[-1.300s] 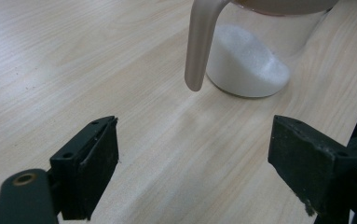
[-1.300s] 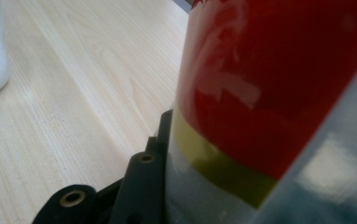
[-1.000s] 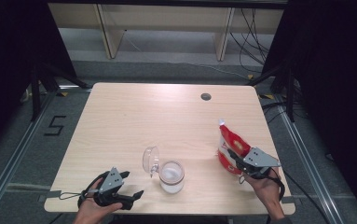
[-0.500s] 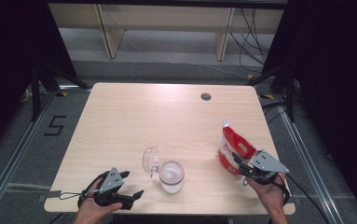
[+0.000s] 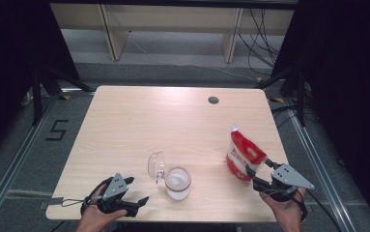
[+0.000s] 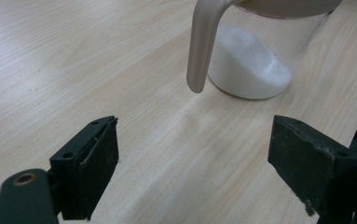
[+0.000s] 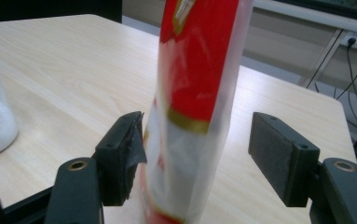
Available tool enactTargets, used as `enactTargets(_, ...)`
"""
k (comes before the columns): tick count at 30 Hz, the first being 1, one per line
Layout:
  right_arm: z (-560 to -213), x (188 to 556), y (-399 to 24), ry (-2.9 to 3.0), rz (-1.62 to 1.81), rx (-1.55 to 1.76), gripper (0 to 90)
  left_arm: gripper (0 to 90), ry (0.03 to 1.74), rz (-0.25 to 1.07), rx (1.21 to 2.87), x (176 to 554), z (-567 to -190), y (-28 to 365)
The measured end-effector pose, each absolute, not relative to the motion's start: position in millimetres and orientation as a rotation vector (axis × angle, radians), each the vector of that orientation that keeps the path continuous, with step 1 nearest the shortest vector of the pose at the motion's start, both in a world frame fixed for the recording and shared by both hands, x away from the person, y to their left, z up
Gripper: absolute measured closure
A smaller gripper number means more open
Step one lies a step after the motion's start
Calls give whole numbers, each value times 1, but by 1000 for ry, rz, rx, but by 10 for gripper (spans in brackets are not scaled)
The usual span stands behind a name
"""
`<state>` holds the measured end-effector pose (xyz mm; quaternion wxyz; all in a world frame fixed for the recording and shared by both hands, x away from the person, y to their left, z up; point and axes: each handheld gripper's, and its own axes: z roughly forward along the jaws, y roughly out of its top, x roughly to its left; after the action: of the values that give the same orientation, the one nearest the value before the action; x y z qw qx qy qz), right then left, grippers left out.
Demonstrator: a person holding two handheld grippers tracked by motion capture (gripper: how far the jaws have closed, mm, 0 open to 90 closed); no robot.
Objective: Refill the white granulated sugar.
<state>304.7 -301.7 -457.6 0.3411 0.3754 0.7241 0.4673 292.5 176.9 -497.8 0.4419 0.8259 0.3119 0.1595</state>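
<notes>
A red and white pouch (image 5: 243, 153) stands upright on the wooden table (image 5: 173, 125) at the right. My right gripper (image 5: 259, 170) sits just behind it, near the front edge. In the right gripper view the pouch (image 7: 195, 93) is between the jaws of the right gripper (image 7: 197, 154), which have just been opening; the right pad is clear of it and the left pad is close beside it. A glass jar (image 5: 177, 182) with white powder stands front centre, its lid (image 5: 156, 166) swung open. My left gripper (image 5: 138, 189) rests open to the jar's left. The left gripper view shows the jar (image 6: 250, 60) beyond the open left gripper (image 6: 192, 154).
A round cable hole (image 5: 213, 100) sits in the far part of the tabletop. Wooden shelving (image 5: 173, 19) stands beyond the table. Dark curtains flank both sides. The right gripper is close to the table's right front corner.
The right gripper's jaws have spread off the pouch and the hand has drawn back toward the front right. The pouch, tilted before, now stands upright. The left gripper has not moved.
</notes>
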Motion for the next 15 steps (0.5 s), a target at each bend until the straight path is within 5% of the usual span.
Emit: enactTargets(15, -465, 275, -302, 1932, 1189, 1056, 225, 159, 819, 364, 2003, 294, -498, 176)
